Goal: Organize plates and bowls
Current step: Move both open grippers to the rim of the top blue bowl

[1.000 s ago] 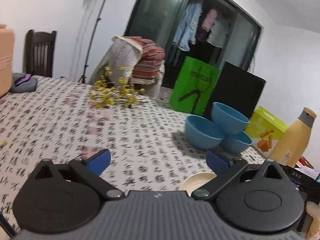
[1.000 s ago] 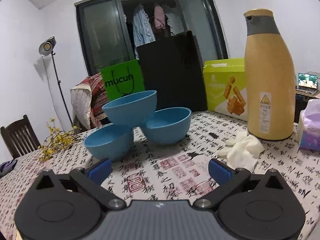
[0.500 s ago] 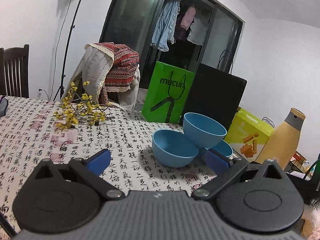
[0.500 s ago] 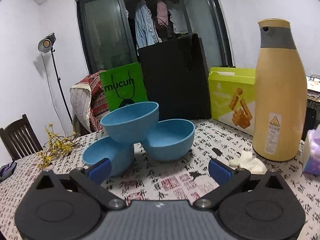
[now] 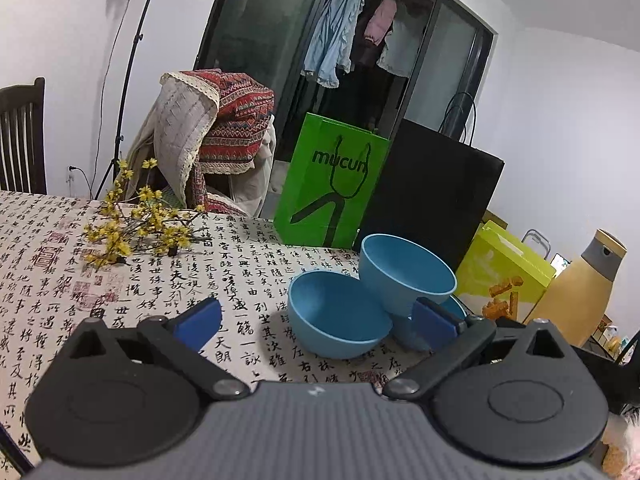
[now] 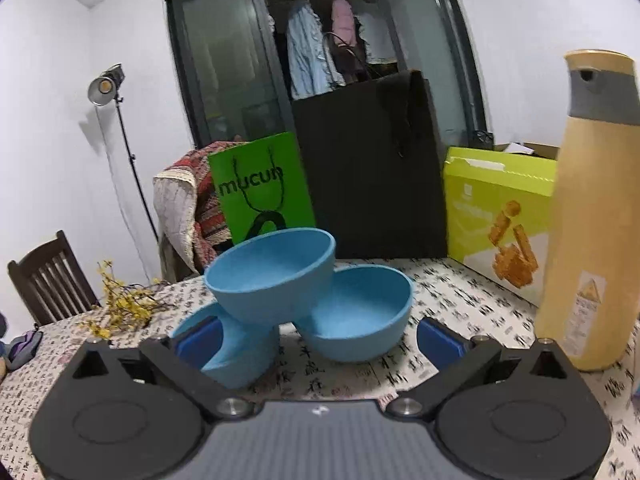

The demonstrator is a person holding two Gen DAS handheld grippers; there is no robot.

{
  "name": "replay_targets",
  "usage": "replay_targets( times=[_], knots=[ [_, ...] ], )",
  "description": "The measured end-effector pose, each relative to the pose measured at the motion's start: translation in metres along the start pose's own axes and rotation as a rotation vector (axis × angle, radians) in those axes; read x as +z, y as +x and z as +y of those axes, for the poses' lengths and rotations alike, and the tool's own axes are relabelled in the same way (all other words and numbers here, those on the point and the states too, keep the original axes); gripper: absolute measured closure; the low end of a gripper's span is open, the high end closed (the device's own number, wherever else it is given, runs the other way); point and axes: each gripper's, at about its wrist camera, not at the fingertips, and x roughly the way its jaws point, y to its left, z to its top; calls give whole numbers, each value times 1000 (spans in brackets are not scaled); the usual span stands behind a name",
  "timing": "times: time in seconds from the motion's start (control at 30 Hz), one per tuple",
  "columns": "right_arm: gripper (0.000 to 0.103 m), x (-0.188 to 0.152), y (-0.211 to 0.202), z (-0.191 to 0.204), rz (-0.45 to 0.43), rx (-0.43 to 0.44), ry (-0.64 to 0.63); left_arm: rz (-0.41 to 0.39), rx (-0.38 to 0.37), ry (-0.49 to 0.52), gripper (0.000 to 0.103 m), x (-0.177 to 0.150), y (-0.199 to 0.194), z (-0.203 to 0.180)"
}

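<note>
Three blue bowls stand together on the patterned tablecloth. One bowl [image 5: 406, 270] [image 6: 274, 276] rests tilted on top of the other two. The left lower bowl [image 5: 338, 314] [image 6: 236, 356] and the right lower bowl [image 6: 360, 320] [image 5: 404, 330] sit on the cloth. My left gripper [image 5: 316, 322] is open and empty, just short of the bowls. My right gripper [image 6: 318, 340] is open and empty, close in front of the bowls, its fingertips level with the lower two.
A green paper bag [image 5: 332, 192] and a black bag [image 5: 432, 188] stand behind the bowls. A yellow-green box [image 6: 496, 216] and a tall tan bottle [image 6: 592, 216] stand to the right. Yellow flower twigs [image 5: 136, 216] lie on the cloth to the left.
Both grippers have moved closer to the bowls, which now look larger. The left wrist view has swung right and levelled onto them. Both stay open.
</note>
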Motion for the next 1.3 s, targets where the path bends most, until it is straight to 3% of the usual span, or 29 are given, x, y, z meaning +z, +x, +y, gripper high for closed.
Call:
replay_targets(
  times=[0.23, 0.37, 0.9, 1.07, 1.3],
  knots=[
    [0, 31, 9, 5, -31, -11, -19, 49, 8, -36, 0, 20, 26, -12],
    [0, 48, 18, 3, -39, -24, -10, 51, 45, -7, 0, 35, 41, -25],
    [4, 85, 90, -22, 44, -71, 22, 106, 190, 26, 0, 63, 152, -59],
    [17, 85, 120, -28, 102, -108, 23, 120, 221, 44, 0, 60, 186, -69],
    [34, 75, 150, -33, 171, -95, 42, 155, 236, 53, 4, 48, 223, -74]
  ],
)
